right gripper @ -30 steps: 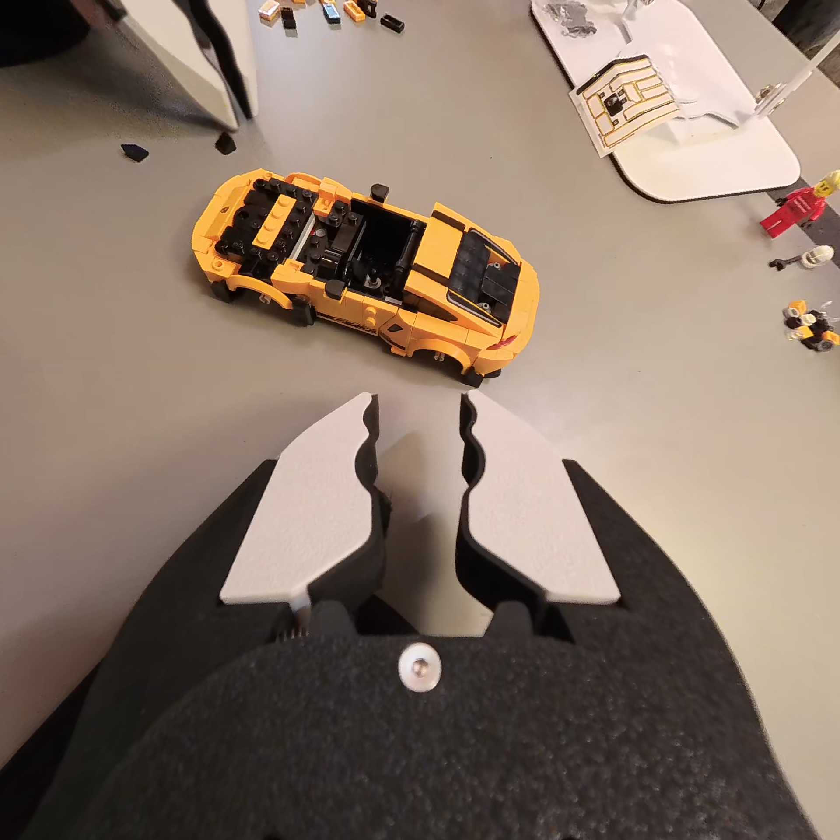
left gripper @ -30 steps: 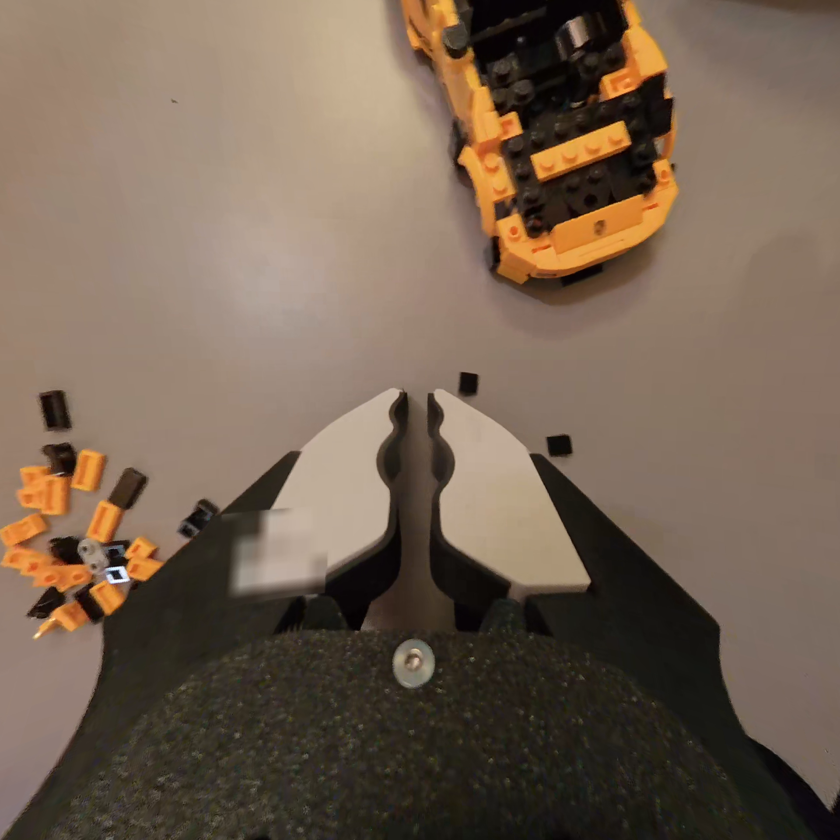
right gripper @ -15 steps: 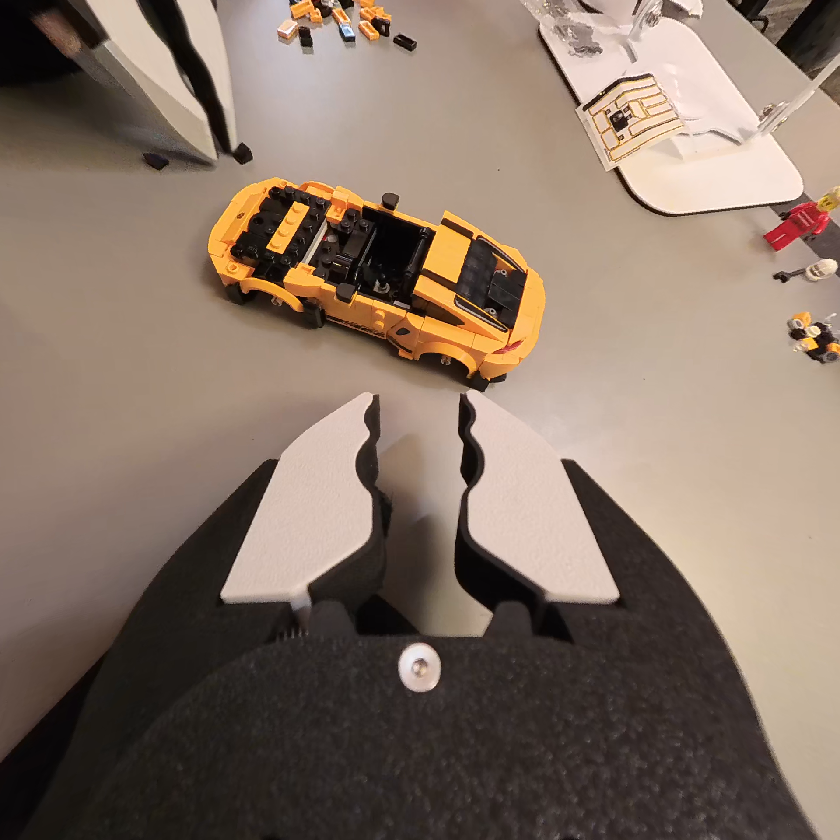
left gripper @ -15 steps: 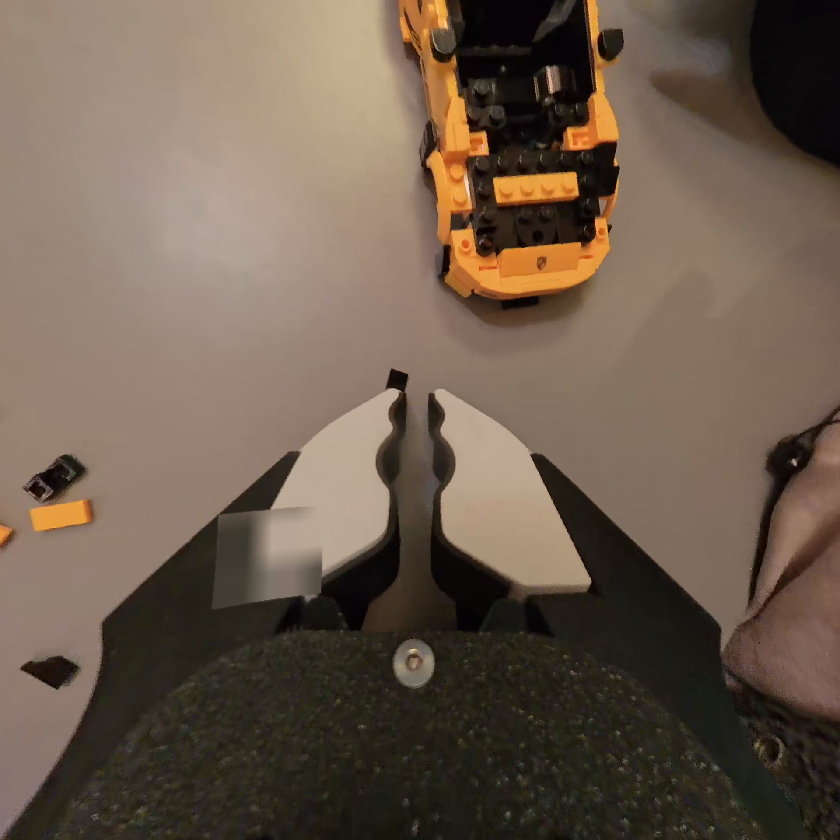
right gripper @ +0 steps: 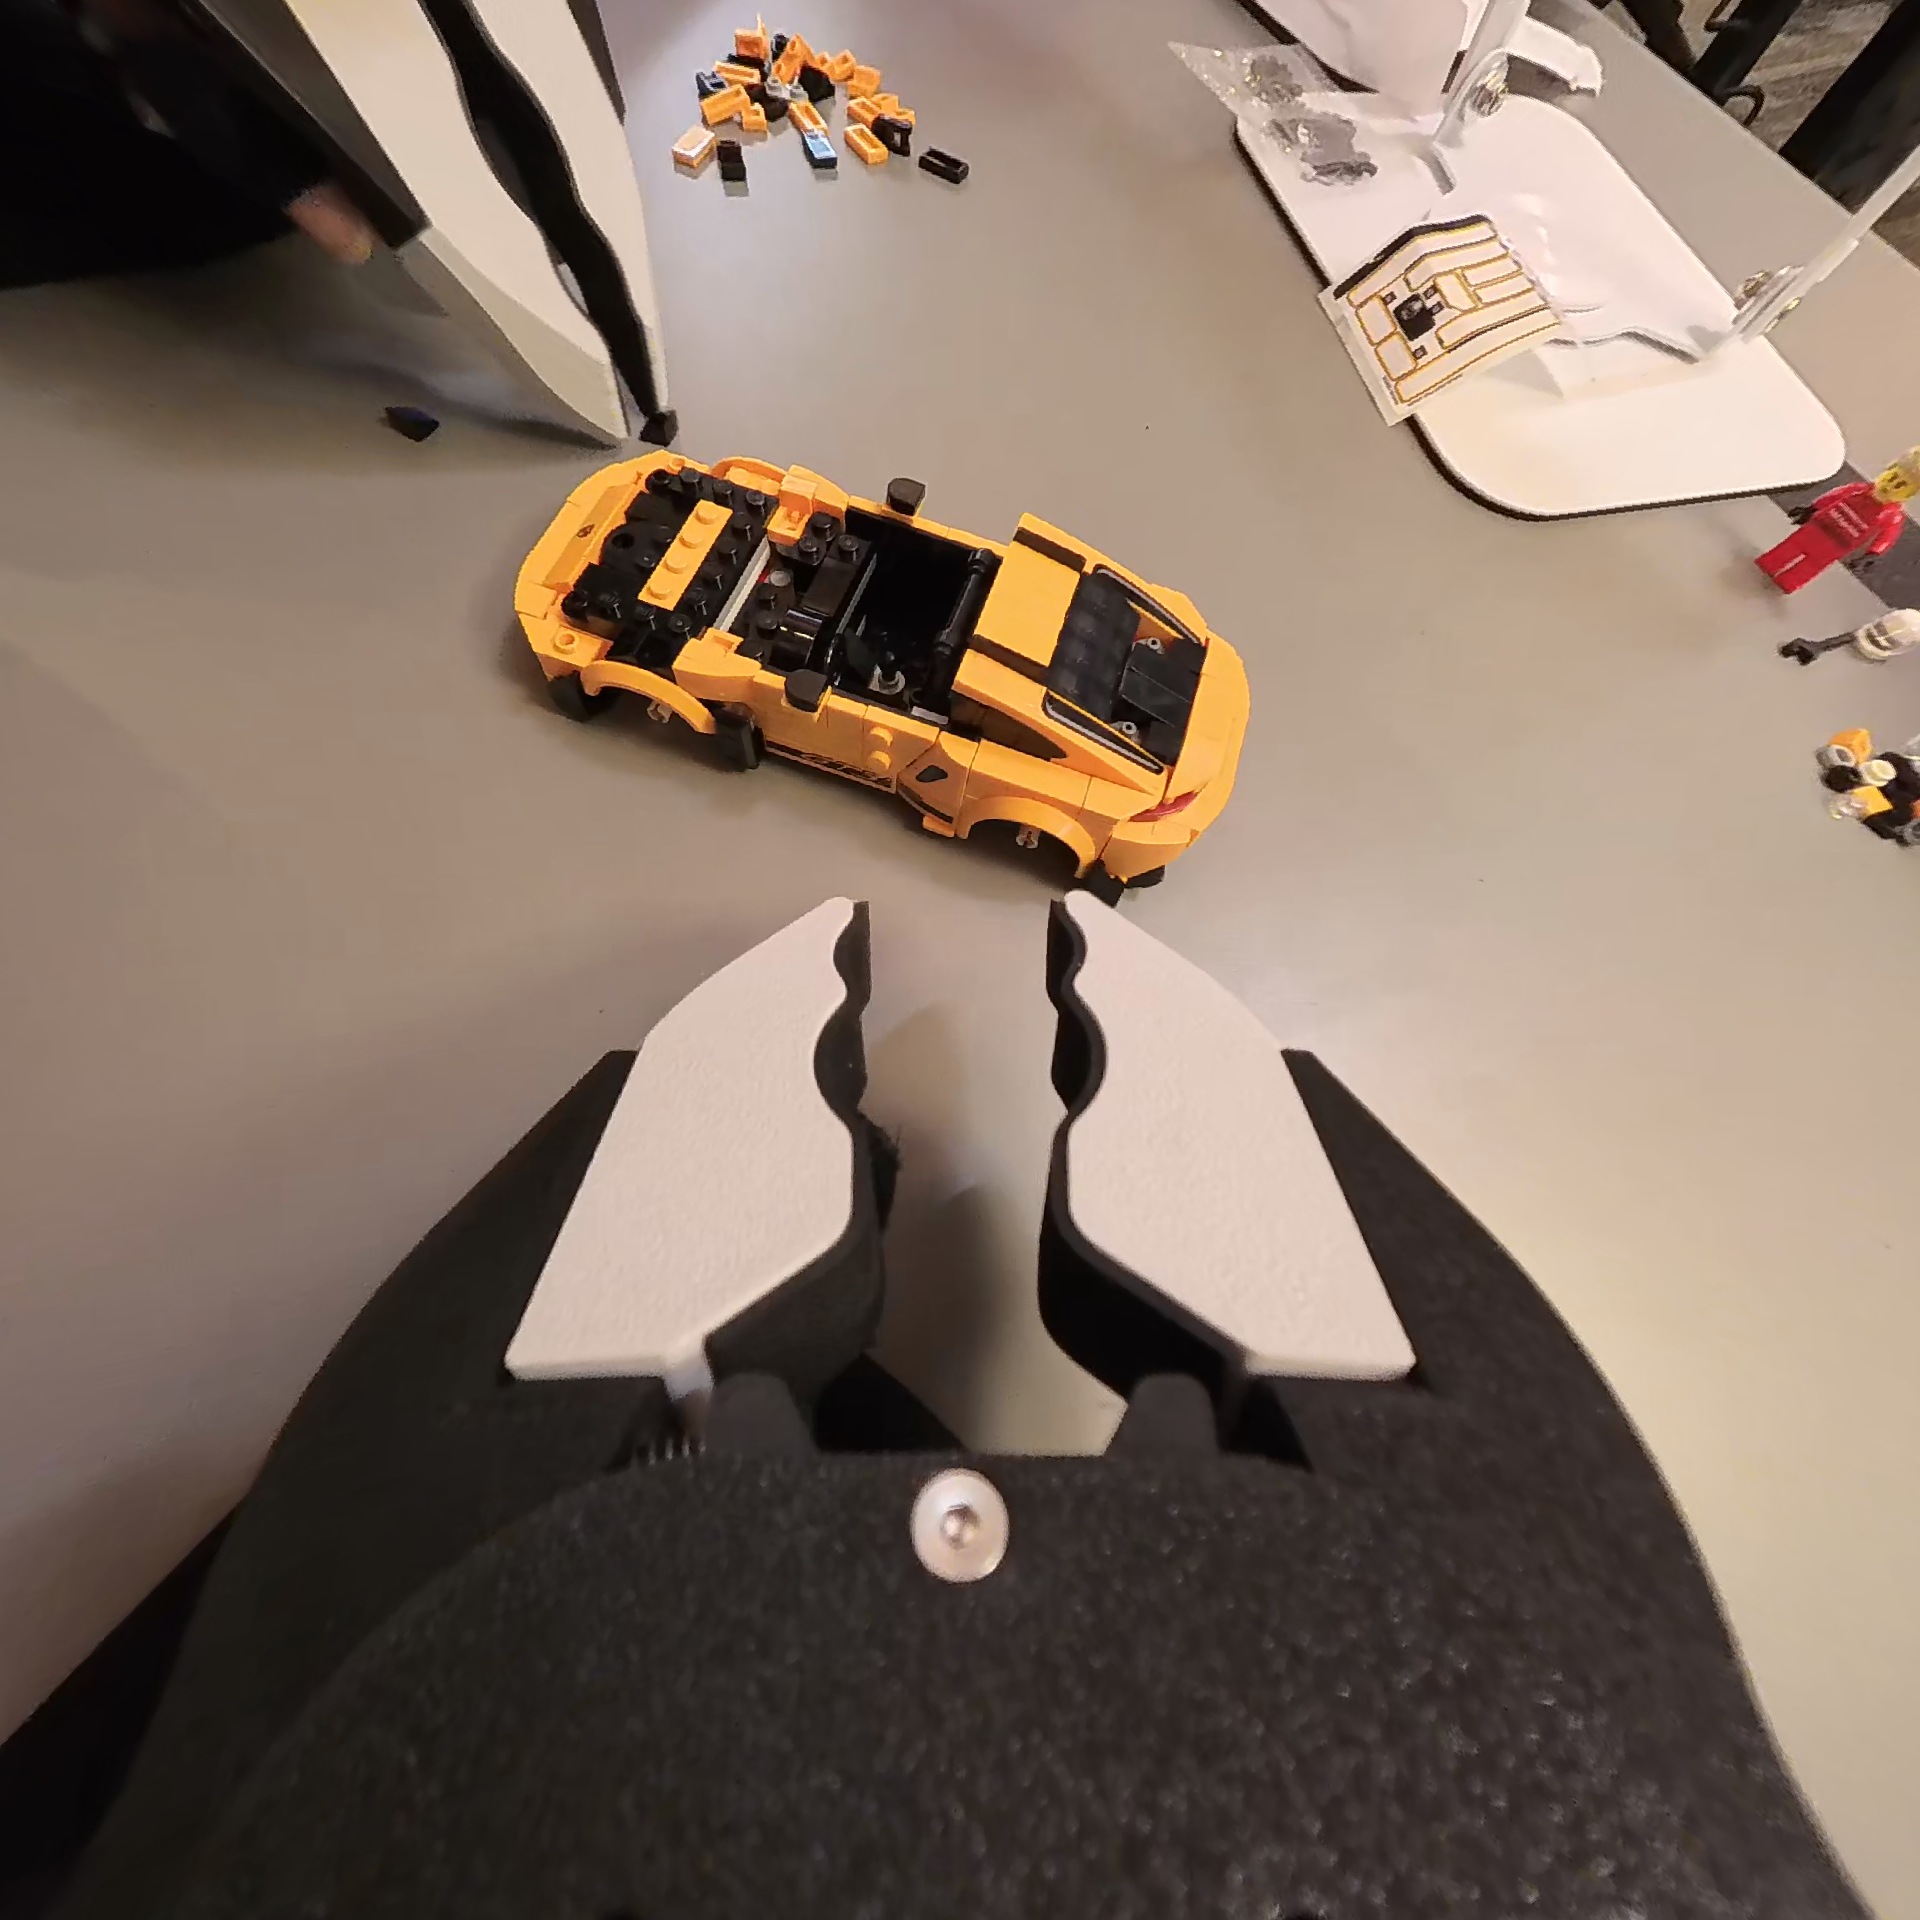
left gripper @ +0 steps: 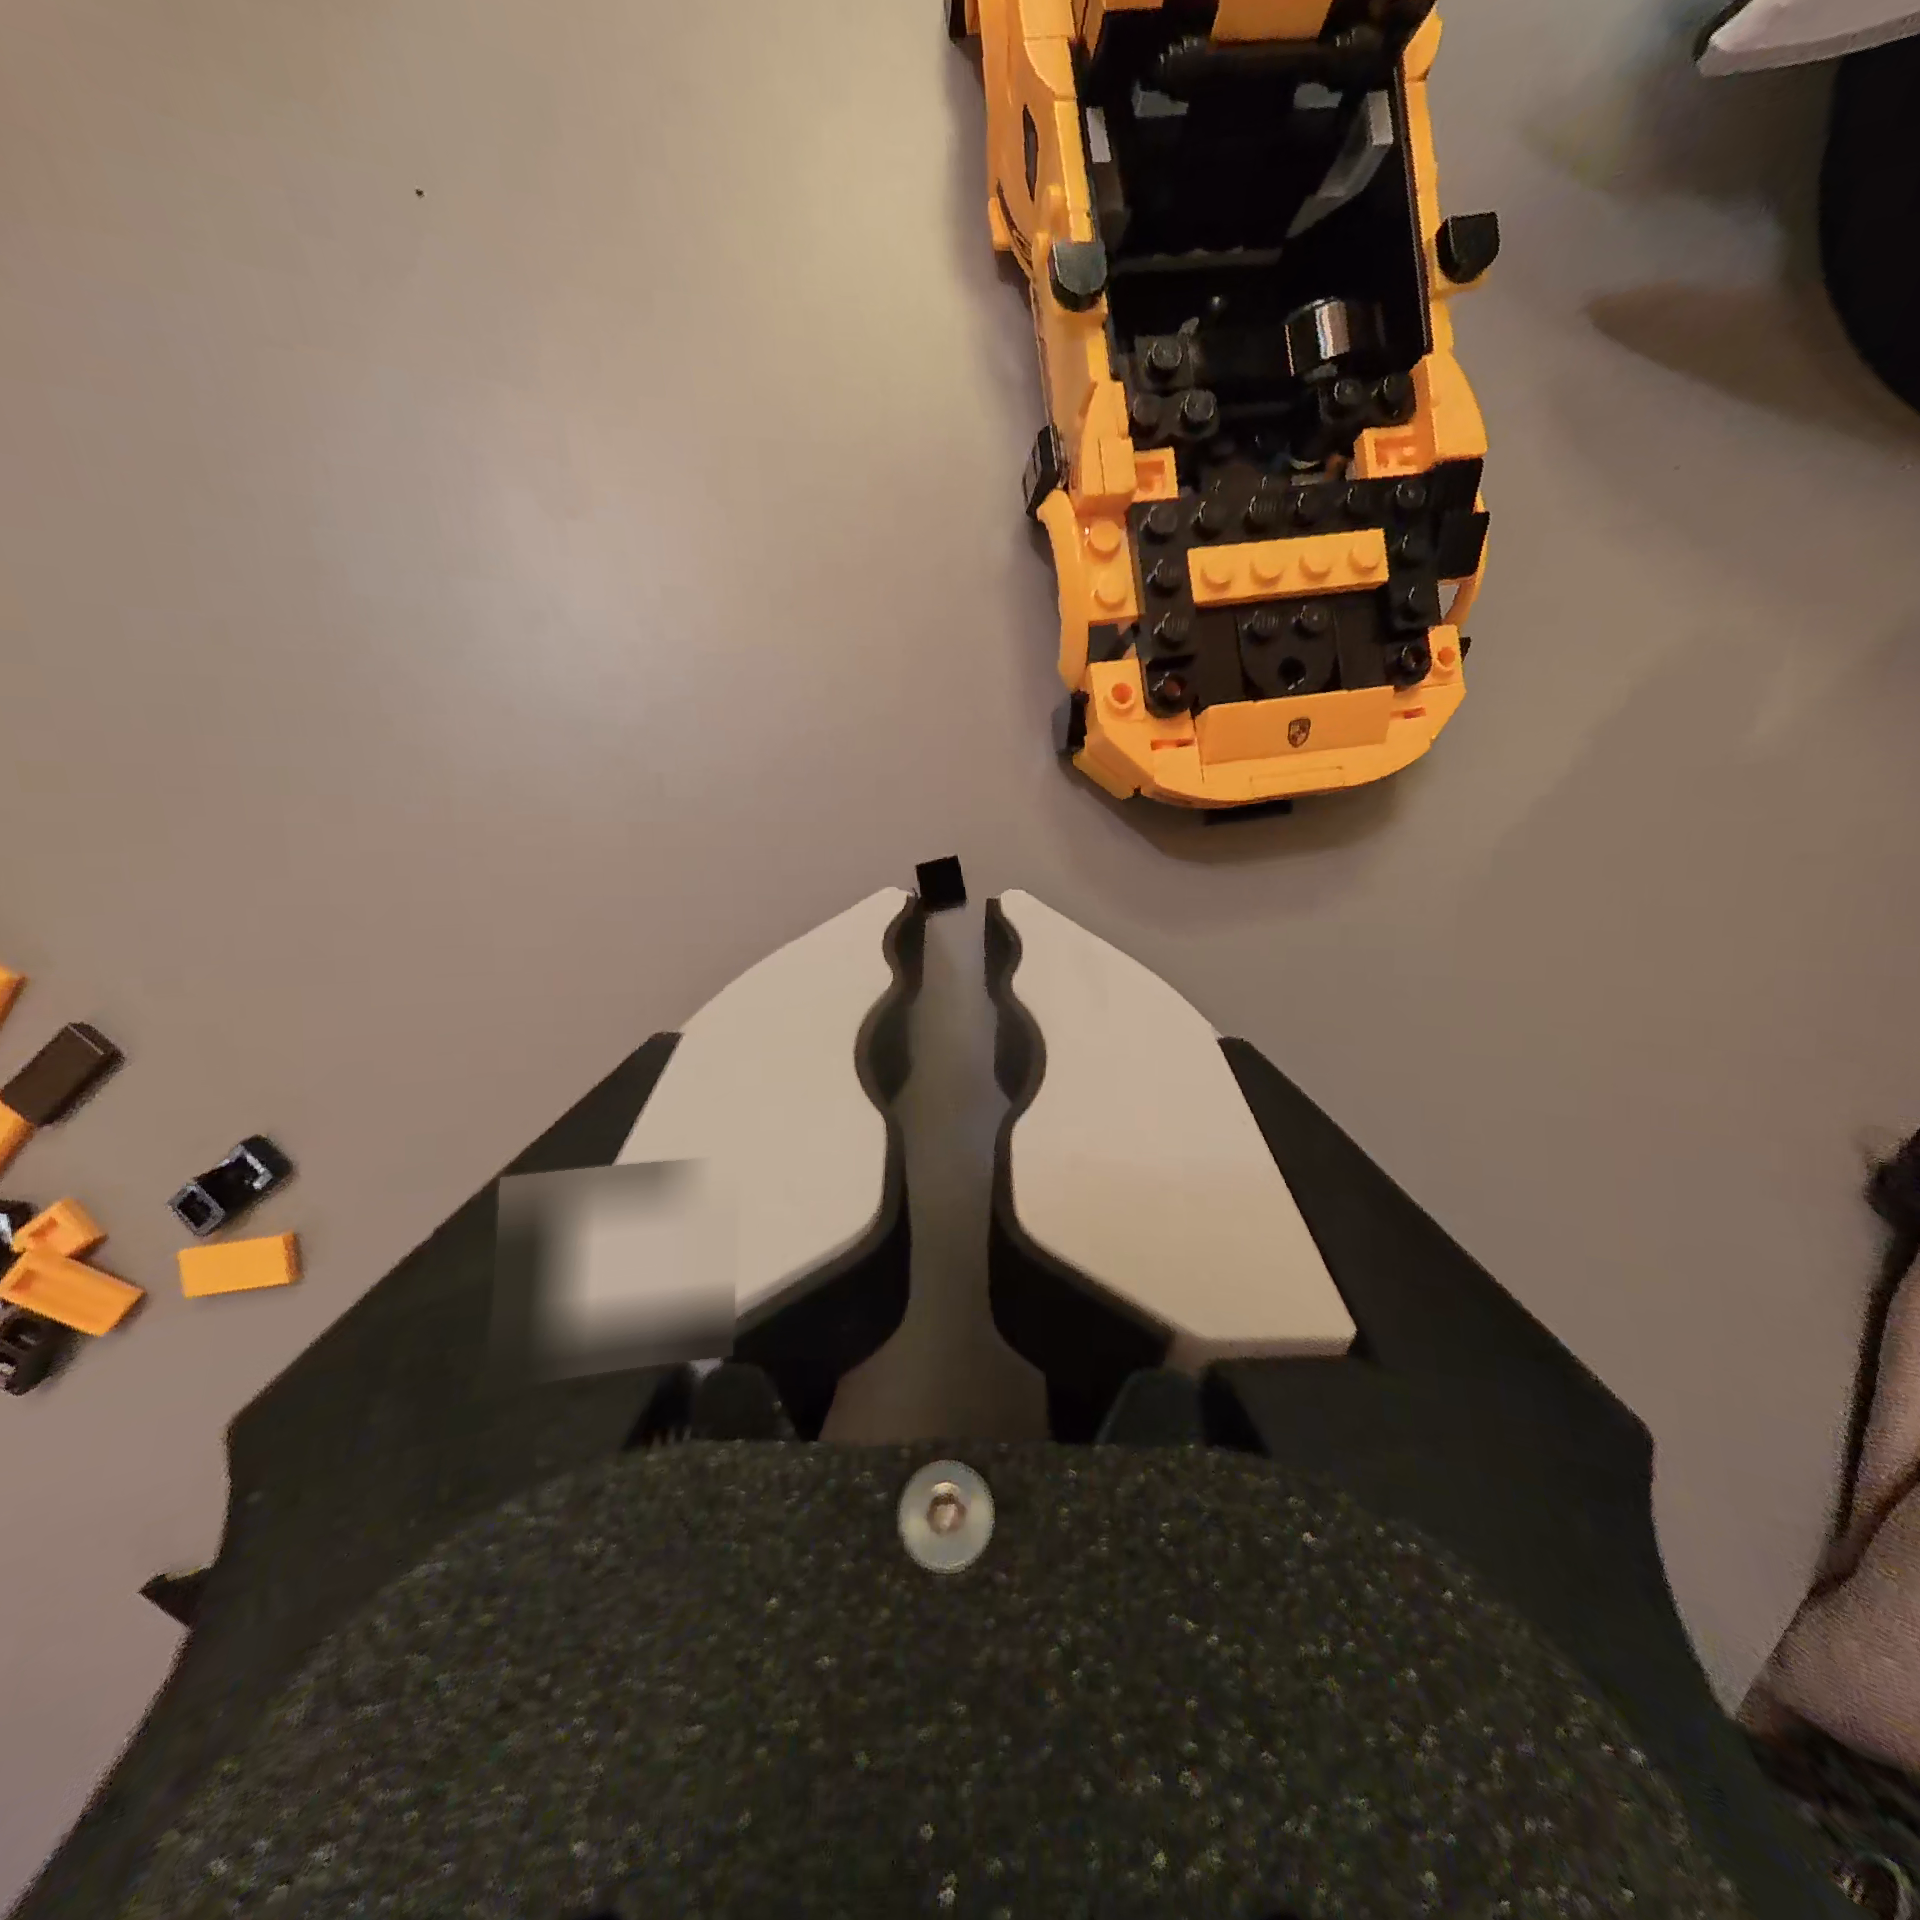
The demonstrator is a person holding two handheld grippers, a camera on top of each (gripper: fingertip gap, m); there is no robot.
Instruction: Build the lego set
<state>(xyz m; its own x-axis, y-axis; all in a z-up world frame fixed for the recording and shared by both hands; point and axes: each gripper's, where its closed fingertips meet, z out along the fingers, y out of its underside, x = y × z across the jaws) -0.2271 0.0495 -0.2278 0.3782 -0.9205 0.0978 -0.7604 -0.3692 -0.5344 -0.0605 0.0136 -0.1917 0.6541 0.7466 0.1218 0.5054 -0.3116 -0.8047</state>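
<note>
A half-built orange and black lego car stands on the grey table, its nose toward my left gripper; it also shows in the right wrist view. My left gripper has only a narrow gap between its fingers and holds nothing. A small black piece lies on the table right at its tips, and it also shows in the right wrist view. My right gripper is open and empty, just short of the car's side. The left gripper shows there at the car's nose.
A pile of loose orange and black pieces lies beyond the car and also shows in the left wrist view. Another black piece lies by the left gripper. A white stand base with a sticker sheet, a red minifigure and small parts are at the right. The gap from one gripper's tips to the other's is roughly 20 cm.
My left gripper has swung toward the car's nose, so the small black piece now sits at the gap between its tips. The right gripper has drawn a little nearer the car.
</note>
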